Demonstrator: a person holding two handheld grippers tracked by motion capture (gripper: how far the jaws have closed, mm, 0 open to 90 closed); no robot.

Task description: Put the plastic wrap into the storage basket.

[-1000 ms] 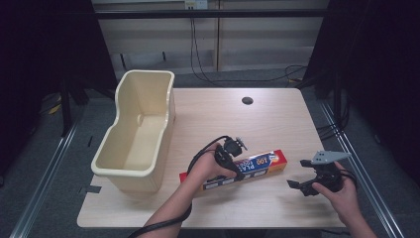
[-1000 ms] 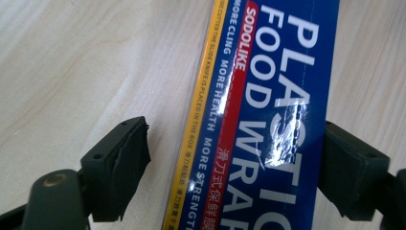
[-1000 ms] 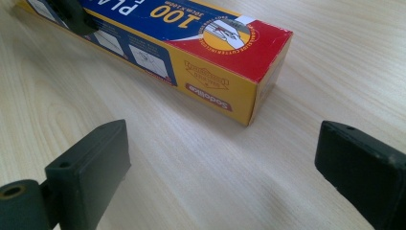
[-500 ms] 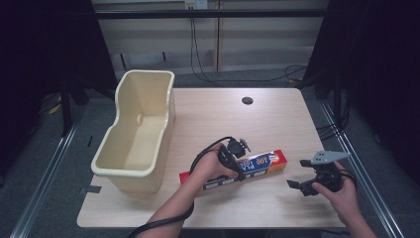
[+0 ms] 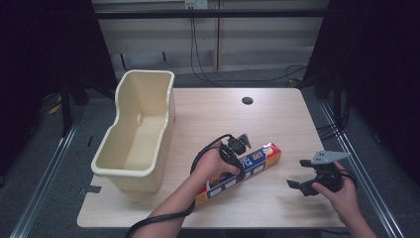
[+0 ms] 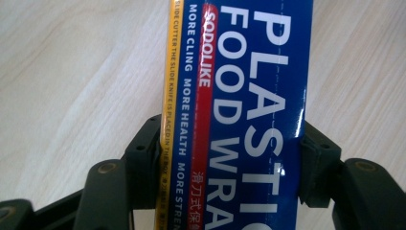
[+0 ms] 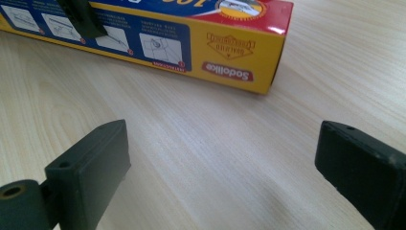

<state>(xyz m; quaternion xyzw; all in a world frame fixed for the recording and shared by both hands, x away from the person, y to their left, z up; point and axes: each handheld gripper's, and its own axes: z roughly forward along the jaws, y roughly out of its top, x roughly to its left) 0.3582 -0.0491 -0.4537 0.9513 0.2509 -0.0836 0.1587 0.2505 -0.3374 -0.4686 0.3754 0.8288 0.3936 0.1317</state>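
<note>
A long box of plastic food wrap [image 5: 260, 157], blue, yellow and red, lies slantwise on the wooden table [image 5: 277, 119]. My left gripper [image 5: 235, 159] reaches down over its middle. In the left gripper view the two black jaws have just been closing, and they now press on both long sides of the box [image 6: 239, 96]; my left gripper [image 6: 230, 148] is shut on it. My right gripper [image 5: 296, 173] rests low over the table to the right of the box, open, with bare wood between its jaws. In the right gripper view [image 7: 225, 158] the box's red and yellow end [image 7: 239, 43] lies just ahead.
A tall cream plastic bin [image 5: 143, 84] stands at the table's left side, with nothing inside. A round cable hole [image 5: 247, 100] sits near the far edge. Cables hang behind the table. Metal rails run along the floor on both sides.
The left gripper's jaws have closed onto the sides of the box. The box and the right hand have stayed where they were.
</note>
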